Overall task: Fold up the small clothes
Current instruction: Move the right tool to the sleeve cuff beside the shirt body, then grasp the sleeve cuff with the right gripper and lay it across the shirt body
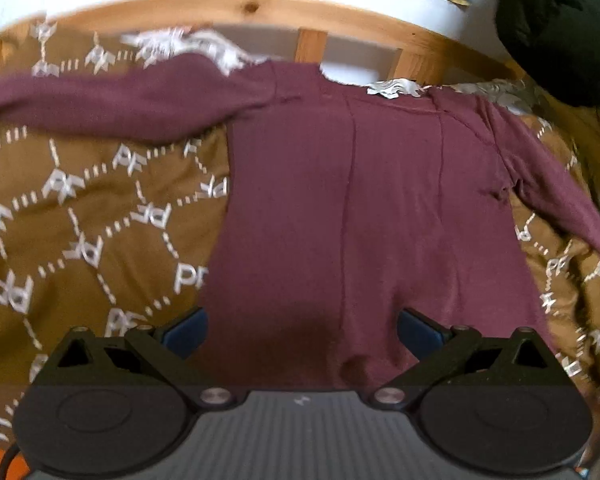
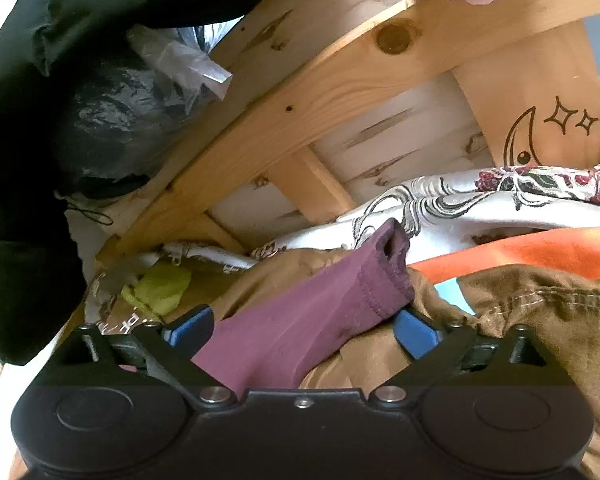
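Maroon top (image 1: 340, 200) hem hidden under left gripper (image 1: 302, 330), sleeve ends cropped

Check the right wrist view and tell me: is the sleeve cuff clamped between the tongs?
No. The maroon cuff lies between the right tongs, but both blue pads stand wide apart and do not press it.

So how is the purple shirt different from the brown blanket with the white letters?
The maroon long-sleeved shirt is plain; the brown blanket with white letters carries a dashed diamond pattern. The shirt is smaller and lies spread on top with sleeves out; the blanket runs underneath, past it on both sides. The shirt looks mostly smooth, while the blanket bunches up near the sleeve cuff. Both are soft cloth.
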